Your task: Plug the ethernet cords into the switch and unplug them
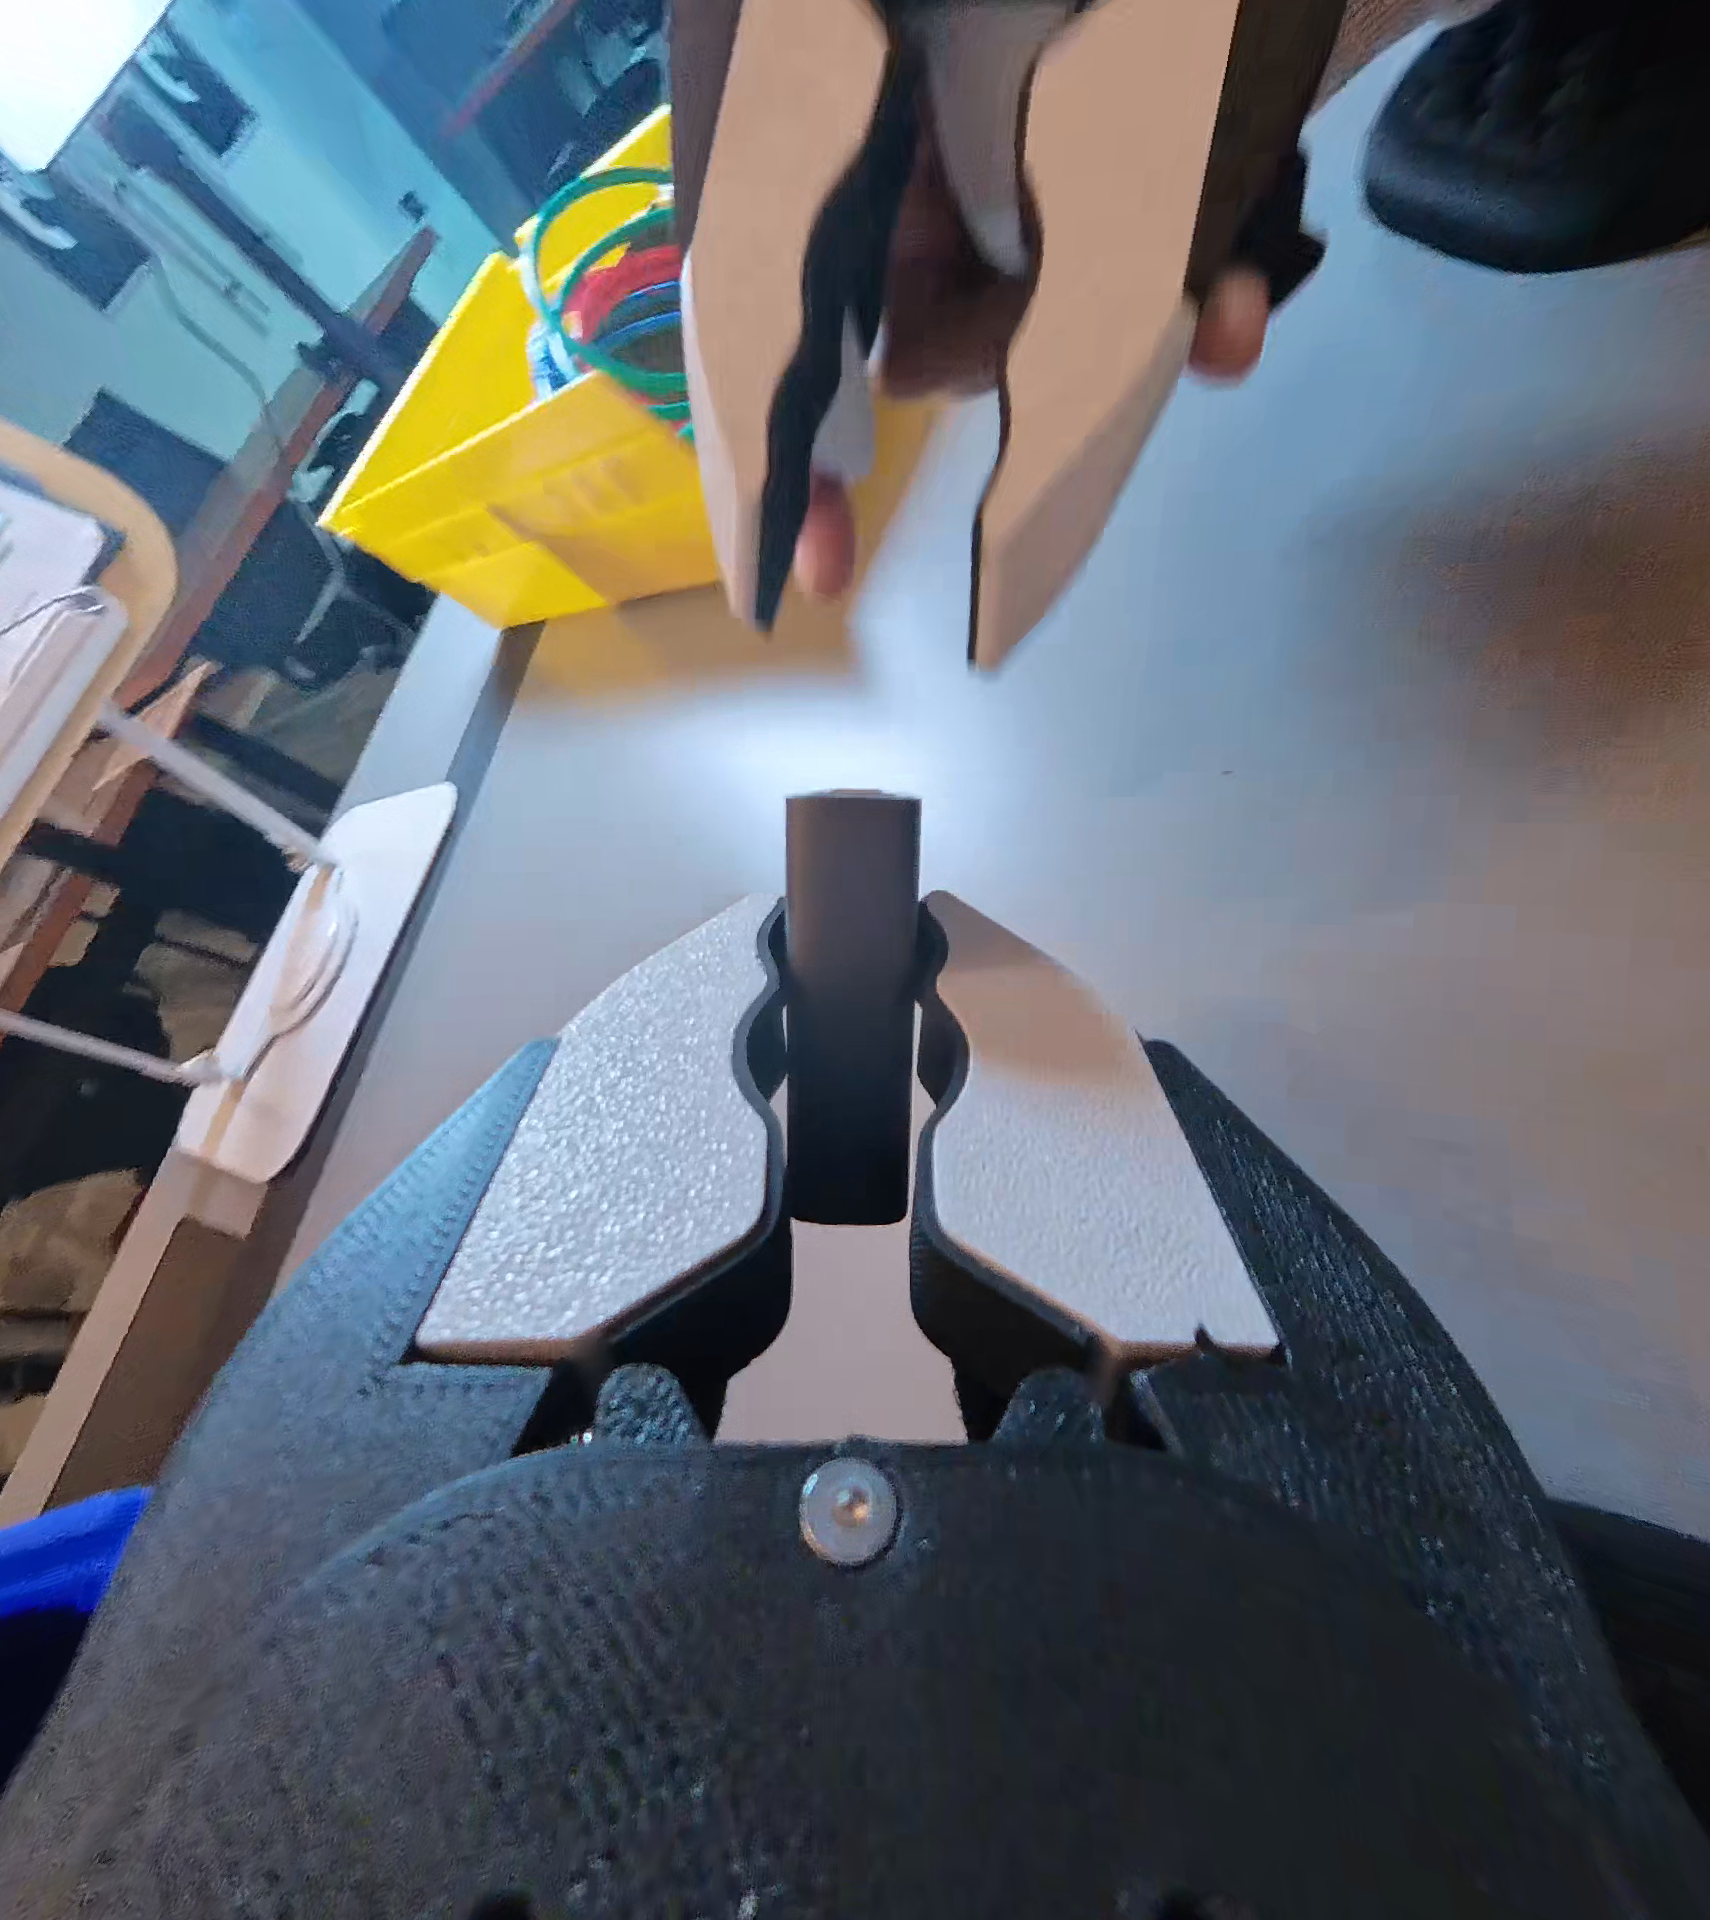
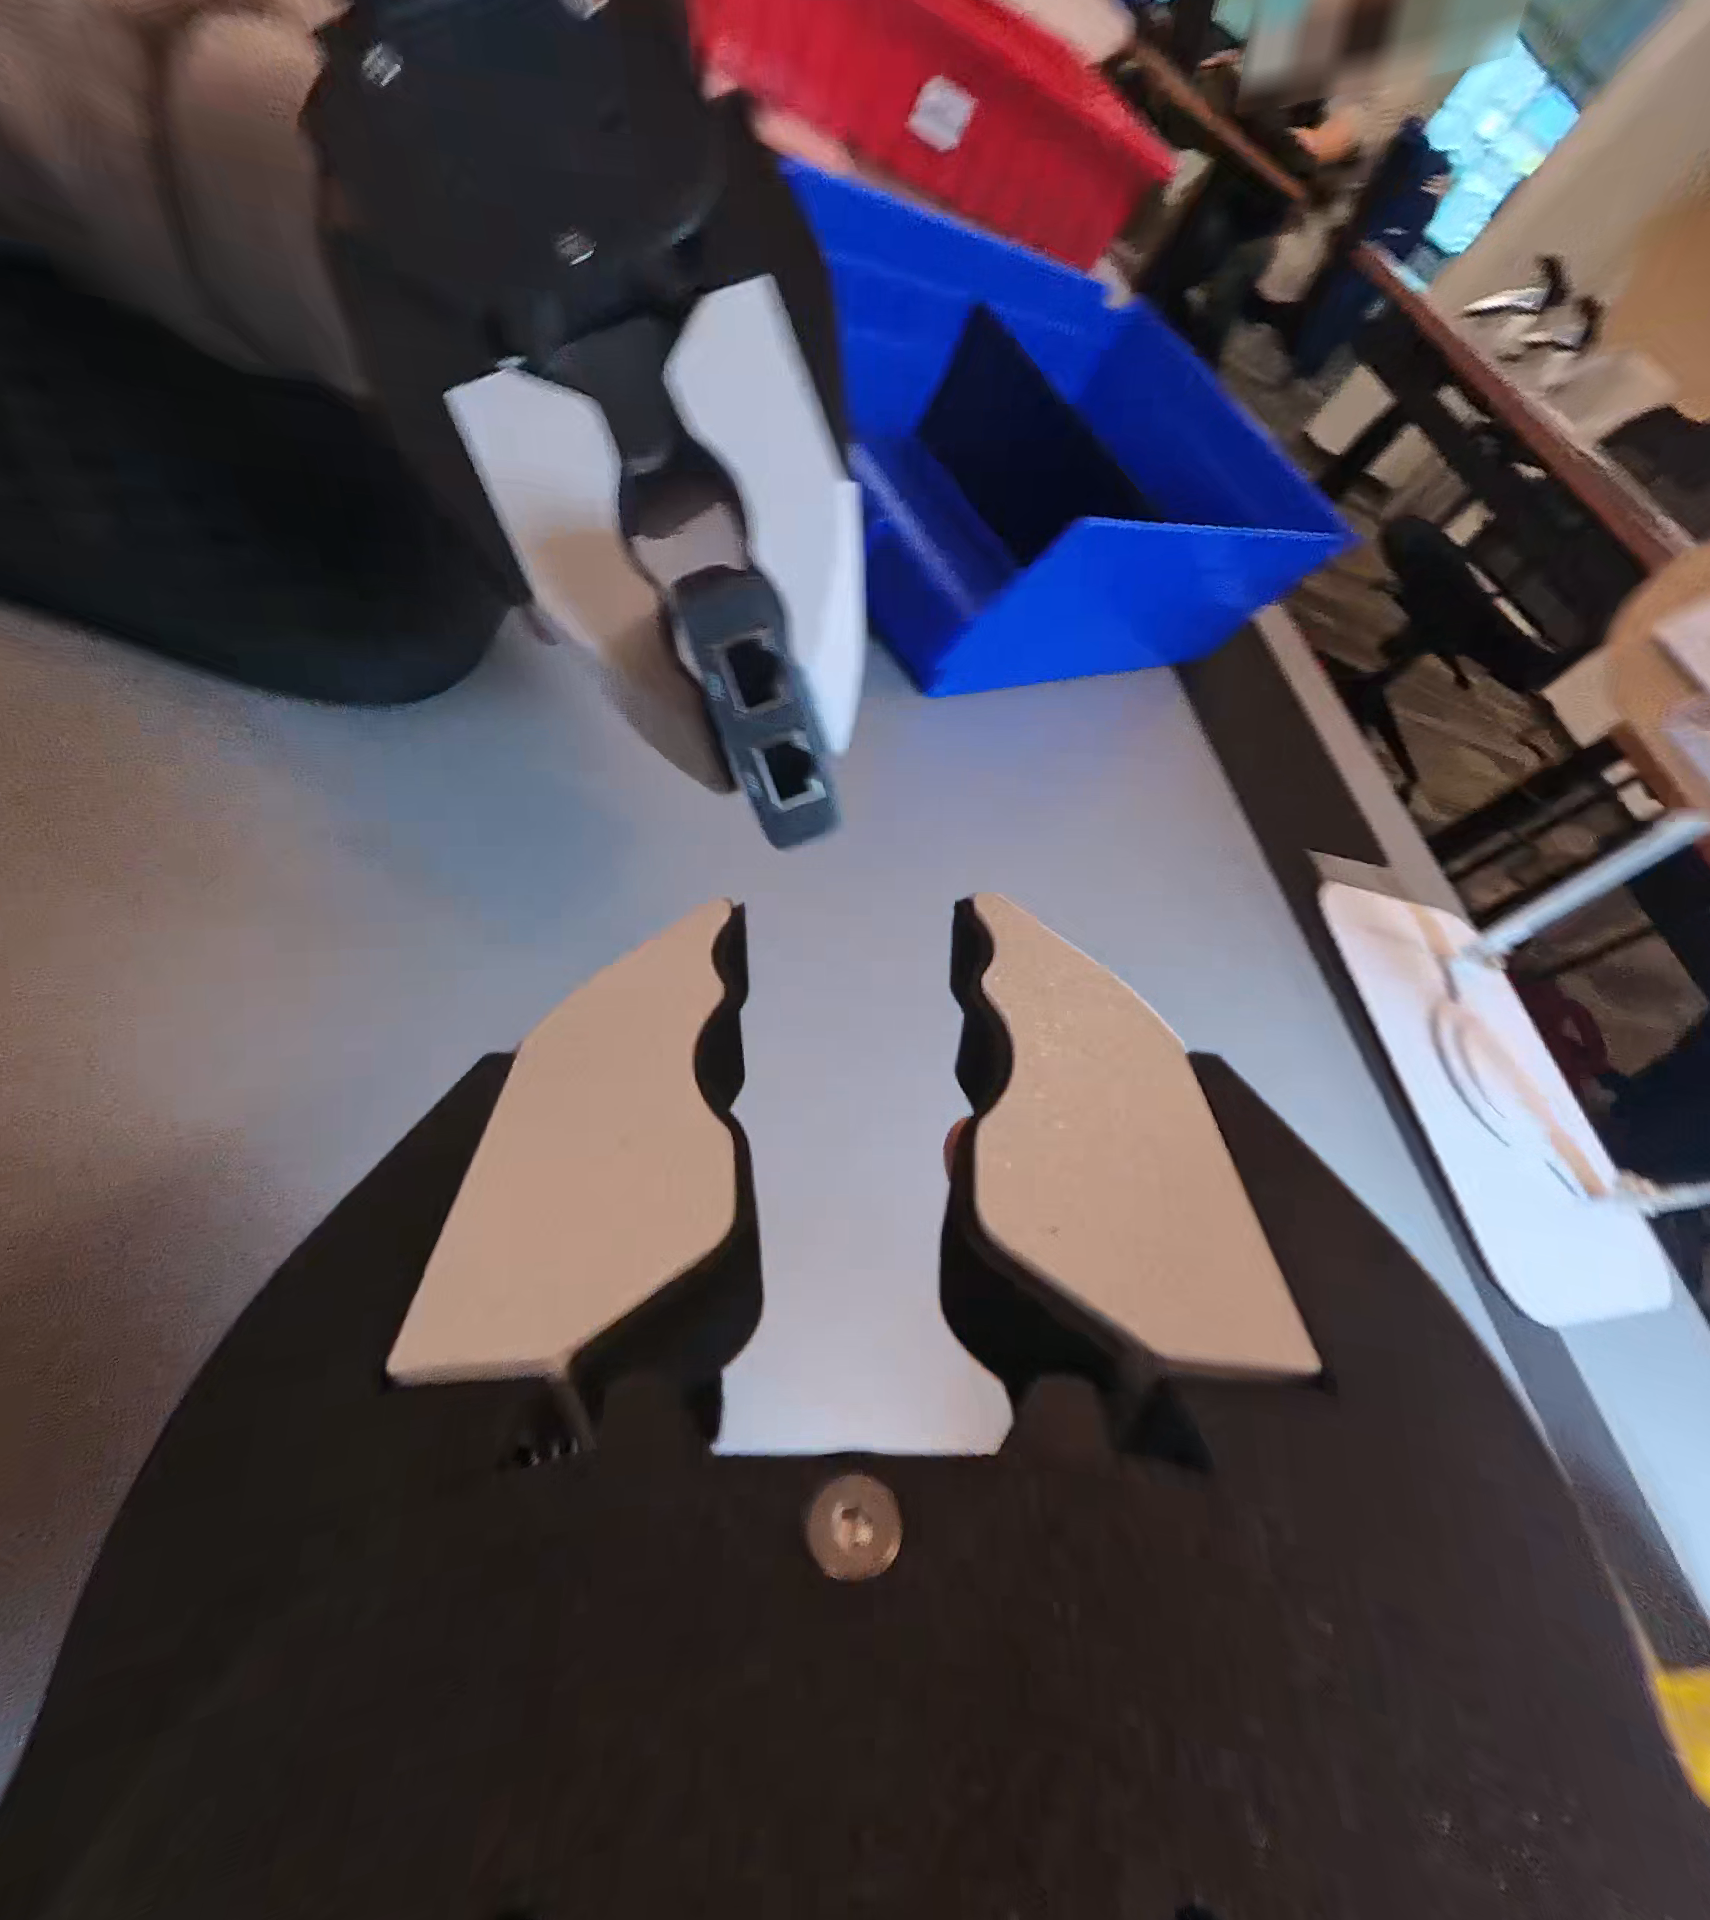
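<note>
My left gripper [image 1: 851, 914] is shut on the small black switch [image 1: 851, 997], held above the grey table [image 1: 1350, 831]. In the right wrist view the switch [image 2: 763, 717] shows two empty ports on its end face, facing my right gripper, clamped by the left gripper [image 2: 742, 665]. My right gripper [image 2: 846, 914] is open and empty, a short way in front of the switch. It also shows in the left wrist view [image 1: 872, 634], open, opposite the switch. Coiled ethernet cords [image 1: 612, 281] in green, red and blue lie in a yellow bin [image 1: 518, 478].
A blue bin [image 2: 1069, 520] and a red bin [image 2: 934, 104] stand past the left gripper. A white flat plate [image 2: 1485, 1101] with wire arms sits at the table's edge, also in the left wrist view [image 1: 331, 966]. A dark chair [image 1: 1599, 125] is beyond the table. There is about 6 cm between the tips of the two grippers.
</note>
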`<state>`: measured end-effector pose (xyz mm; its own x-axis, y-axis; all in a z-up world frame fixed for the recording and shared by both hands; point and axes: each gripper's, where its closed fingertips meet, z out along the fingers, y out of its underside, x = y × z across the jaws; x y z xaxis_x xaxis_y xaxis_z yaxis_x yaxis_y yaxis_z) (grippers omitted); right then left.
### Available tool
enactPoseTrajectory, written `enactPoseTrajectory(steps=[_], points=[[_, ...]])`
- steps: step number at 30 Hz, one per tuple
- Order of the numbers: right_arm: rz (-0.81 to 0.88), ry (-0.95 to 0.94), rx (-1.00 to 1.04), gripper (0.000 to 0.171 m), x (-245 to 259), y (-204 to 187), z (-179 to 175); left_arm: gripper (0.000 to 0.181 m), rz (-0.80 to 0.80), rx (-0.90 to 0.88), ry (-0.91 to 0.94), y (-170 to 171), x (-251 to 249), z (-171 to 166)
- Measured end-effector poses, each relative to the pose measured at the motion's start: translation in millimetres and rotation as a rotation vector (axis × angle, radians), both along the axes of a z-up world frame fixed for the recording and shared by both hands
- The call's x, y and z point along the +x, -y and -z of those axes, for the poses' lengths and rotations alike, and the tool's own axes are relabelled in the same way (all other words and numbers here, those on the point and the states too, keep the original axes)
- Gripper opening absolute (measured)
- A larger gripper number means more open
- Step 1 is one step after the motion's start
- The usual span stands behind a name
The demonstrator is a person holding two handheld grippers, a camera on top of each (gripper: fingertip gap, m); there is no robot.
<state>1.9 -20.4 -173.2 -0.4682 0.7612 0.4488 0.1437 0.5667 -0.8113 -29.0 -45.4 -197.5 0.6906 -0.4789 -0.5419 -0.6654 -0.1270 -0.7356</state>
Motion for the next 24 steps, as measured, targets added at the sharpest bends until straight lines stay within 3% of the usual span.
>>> enactPoseTrajectory(steps=[3, 5, 7, 16, 20, 24], points=[[-0.077, 0.059, 0.088, 0.037, -5, 23, 25, 0.021, 0.069, -0.019, -0.019, 3, 19, 9], [-0.138, 0.061, 0.087, 0.019, -2, 33, 31, 0.021, 0.091, -0.040, -0.039, 5, 24, 16], [-0.147, 0.074, 0.118, 0.019, 1, 34, 36, 0.021, 0.112, -0.053, -0.020, 7, 28, 19], [-0.162, -0.018, -0.014, 0.019, 19, 15, 6, 0.021, 0.127, 0.022, 0.167, 7, 27, -10], [-0.105, 0.044, 0.020, 0.020, 17, 8, 20, 0.021, 0.105, 0.058, 0.009, 6, 27, -4], [-0.098, 0.190, -0.214, 0.047, 22, 15, 11, 0.020, 0.042, 0.164, -0.301, 3, 18, -5]])
